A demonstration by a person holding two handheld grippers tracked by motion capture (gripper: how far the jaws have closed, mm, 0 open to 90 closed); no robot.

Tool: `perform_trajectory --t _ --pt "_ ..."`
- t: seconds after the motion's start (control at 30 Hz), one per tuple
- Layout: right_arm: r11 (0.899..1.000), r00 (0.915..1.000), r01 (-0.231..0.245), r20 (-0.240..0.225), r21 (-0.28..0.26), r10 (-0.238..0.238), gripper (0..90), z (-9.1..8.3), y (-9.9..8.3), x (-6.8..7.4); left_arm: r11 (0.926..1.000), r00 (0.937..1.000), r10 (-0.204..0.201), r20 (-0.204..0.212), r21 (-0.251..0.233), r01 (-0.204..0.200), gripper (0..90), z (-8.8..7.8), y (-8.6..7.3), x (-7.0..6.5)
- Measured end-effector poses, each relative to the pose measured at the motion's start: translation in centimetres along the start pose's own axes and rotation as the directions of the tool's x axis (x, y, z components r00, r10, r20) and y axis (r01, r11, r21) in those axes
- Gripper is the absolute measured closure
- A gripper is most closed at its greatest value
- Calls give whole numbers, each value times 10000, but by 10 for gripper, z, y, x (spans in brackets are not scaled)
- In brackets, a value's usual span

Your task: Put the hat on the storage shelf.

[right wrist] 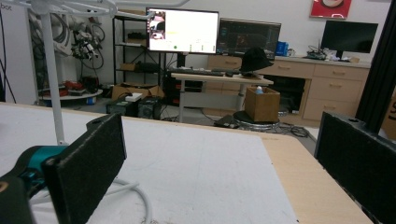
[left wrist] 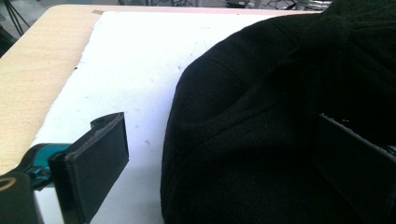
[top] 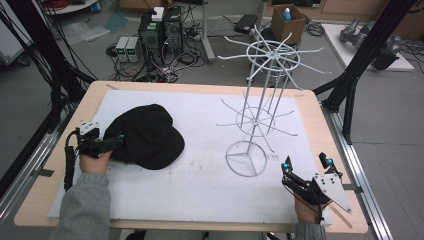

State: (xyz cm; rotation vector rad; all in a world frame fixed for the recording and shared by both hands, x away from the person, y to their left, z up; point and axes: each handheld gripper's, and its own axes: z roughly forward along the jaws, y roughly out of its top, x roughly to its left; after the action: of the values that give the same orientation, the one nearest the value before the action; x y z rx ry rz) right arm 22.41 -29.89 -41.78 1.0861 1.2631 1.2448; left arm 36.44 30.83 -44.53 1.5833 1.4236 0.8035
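A black cap (top: 150,135) lies on the left part of the white mat (top: 200,185). My left gripper (top: 111,142) reaches into the cap's left edge. In the left gripper view it (left wrist: 219,163) is open, with the cap (left wrist: 280,116) bulging between the jaws: the right jaw rests against the fabric and the left jaw stands apart over bare mat. A white wire rack (top: 260,107) stands upright right of centre. My right gripper (top: 305,162) is open near the front right corner, just right of the rack's ring base, with nothing between its fingers (right wrist: 219,163). The rack's pole (right wrist: 52,84) rises at its left.
The mat covers a wooden table (top: 65,165). Black frame posts (top: 357,65) stand beyond the table's right edge and cables hang at the left. On the floor behind the table are computer boxes (top: 160,30) and a cardboard box (top: 288,22).
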Motion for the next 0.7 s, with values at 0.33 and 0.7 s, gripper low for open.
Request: perform_trajectory --t 0.33,0.7 --pt "10000 10000 -25 4 -20 25 11 0 0 0 9999 9999 20 168 129 -23 89 2 -2 0" --pt "10000 10000 77 -1 -26 -77 34 0 0 1 9979 9973 -497 549 448 473 240 3 -2 1"
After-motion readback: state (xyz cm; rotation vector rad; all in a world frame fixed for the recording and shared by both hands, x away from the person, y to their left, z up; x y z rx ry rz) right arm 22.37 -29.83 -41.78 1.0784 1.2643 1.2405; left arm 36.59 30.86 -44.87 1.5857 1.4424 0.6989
